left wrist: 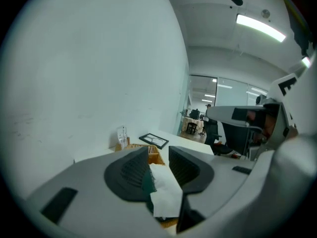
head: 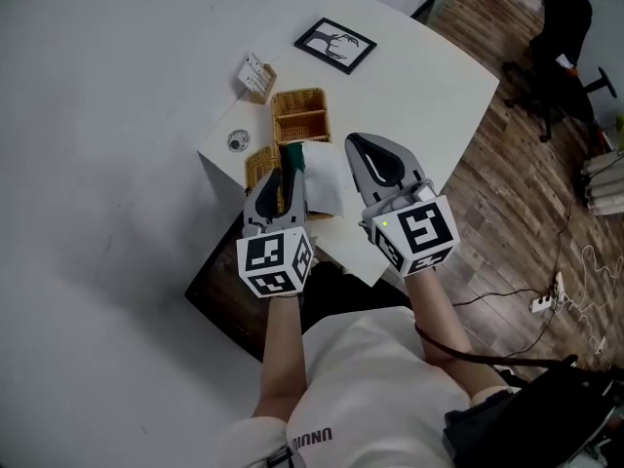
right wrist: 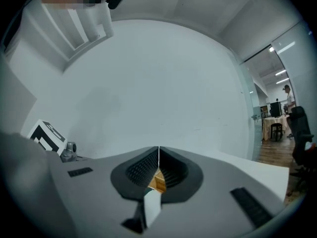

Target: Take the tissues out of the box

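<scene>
The pull-out seems under way: the left gripper (left wrist: 159, 157), jaws half apart and pressing nothing, frames the white tissue (left wrist: 166, 195) over the dark green tissue box (head: 292, 156) at the table's (head: 419, 76) near edge, while the right gripper (right wrist: 158, 158), pinched shut on a thin edge of tissue, should next draw it clear.

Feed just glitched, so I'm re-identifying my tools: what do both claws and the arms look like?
Both the left claw and right claw are light grey shells with dark ribbed pads, each backed by a cube of black-and-white square markers. The right cube shows a small green light. A black cable trails along the right forearm. The person wears a white short-sleeved shirt.
</scene>
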